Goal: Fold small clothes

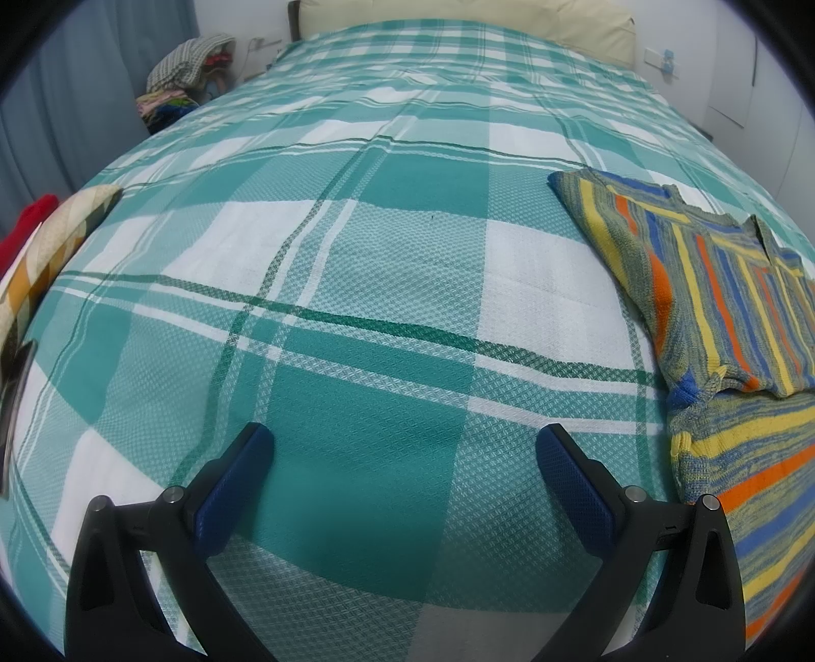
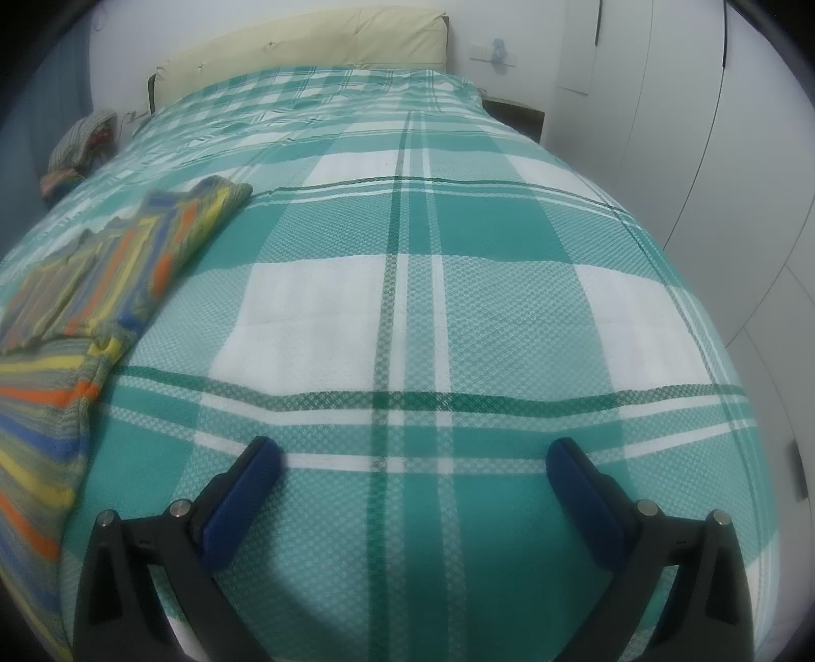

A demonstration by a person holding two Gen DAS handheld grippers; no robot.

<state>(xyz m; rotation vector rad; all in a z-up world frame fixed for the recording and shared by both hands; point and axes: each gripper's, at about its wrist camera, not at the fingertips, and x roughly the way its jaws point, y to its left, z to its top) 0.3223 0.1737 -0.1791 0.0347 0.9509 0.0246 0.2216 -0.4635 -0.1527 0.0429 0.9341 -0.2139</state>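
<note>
Both the left claw point(image 1: 405, 440) and the right claw point(image 2: 413, 453) gape wide and empty over the bed point(image 1: 387, 285). The striped sweater point(image 1: 723, 285) lies flat on the plaid cover between them, sleeves folded in. Farther off sit a cream headboard point(image 2: 305, 43) and a clothes pile point(image 1: 191, 71).

The right claw point(image 2: 412, 458) is held wide apart above a bed point(image 2: 509, 305) spread with green-and-white plaid, nothing between its blue pads point(image 2: 239, 504). A striped knitted garment point(image 2: 102, 285) is laid flat at the left.
</note>
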